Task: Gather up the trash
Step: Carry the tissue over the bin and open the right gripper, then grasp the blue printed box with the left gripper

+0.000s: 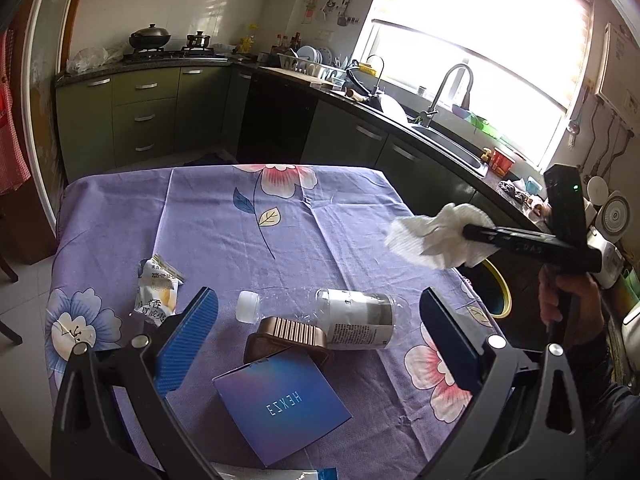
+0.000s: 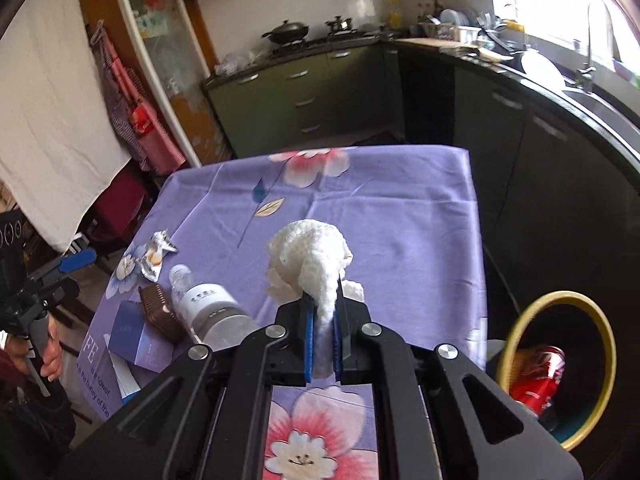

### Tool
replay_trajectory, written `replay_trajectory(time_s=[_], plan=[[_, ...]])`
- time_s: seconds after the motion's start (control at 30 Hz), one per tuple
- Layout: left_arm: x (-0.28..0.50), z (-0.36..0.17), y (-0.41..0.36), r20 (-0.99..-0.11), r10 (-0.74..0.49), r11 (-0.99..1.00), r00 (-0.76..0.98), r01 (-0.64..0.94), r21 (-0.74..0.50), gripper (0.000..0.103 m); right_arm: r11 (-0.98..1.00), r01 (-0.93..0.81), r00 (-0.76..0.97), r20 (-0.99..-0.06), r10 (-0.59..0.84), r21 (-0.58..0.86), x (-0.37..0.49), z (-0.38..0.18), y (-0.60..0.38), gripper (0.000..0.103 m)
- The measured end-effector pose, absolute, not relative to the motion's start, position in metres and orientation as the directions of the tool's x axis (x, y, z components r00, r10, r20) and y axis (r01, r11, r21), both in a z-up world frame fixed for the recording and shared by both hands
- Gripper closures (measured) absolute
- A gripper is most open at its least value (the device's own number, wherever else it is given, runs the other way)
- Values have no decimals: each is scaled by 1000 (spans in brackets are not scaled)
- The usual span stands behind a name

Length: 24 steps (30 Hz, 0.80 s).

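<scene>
My right gripper (image 2: 323,312) is shut on a crumpled white paper towel (image 2: 308,264), held above the purple flowered tablecloth (image 2: 400,216). In the left wrist view the same paper towel (image 1: 432,236) hangs from the right gripper (image 1: 472,234) over the table's right edge. My left gripper (image 1: 316,332) stands open above the cloth, with nothing between its blue pads. Below it lie a clear plastic bottle (image 1: 340,316), a brown ribbed box (image 1: 288,340), a blue card box (image 1: 280,404) and a crumpled snack wrapper (image 1: 158,292).
A yellow-rimmed bin (image 2: 560,364) sits beside the table at the right, with a red can (image 2: 538,376) inside. Dark kitchen counters with a sink (image 1: 448,140) run along the right. Green cabinets and a stove (image 1: 168,54) stand at the back. A person's hand (image 1: 560,300) holds the right gripper's handle.
</scene>
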<state>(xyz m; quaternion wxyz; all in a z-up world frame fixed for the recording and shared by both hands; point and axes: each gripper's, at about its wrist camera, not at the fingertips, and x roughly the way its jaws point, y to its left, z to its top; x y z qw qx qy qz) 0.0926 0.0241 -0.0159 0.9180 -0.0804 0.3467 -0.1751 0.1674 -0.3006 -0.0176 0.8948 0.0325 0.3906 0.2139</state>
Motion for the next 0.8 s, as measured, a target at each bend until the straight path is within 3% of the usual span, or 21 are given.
replay_trajectory(time_s=[0.27,0.57,0.6,0.63,0.67,0.7,0.8], plan=[[97,-17,8,-620,-389,921,681,289,-262,7,984,-104,716,-676,176,146,147,0,-405,95],[101,-12,-19,-633,-399,915,664,331,-229,7,982,170,659,-750,-52,80,149,-49,-498,92],[101,-12,-22,-636,-397,915,661,335,-224,7,980,187,641,-765,-69,69,152,-57,-503,89],[102,-12,-24,-638,-397,915,660,337,-220,7,977,204,629,-773,-85,59,152,-63,-509,74],[103,-12,-26,-641,-396,915,658,340,-217,7,970,242,603,-787,-127,30,156,-73,-517,47],[104,-12,-28,-643,-397,915,655,342,-215,7,965,261,590,-794,-151,11,157,-79,-520,37],[107,-15,-34,-657,-404,910,637,352,-218,7,960,278,592,-792,-151,24,157,-89,-528,37]])
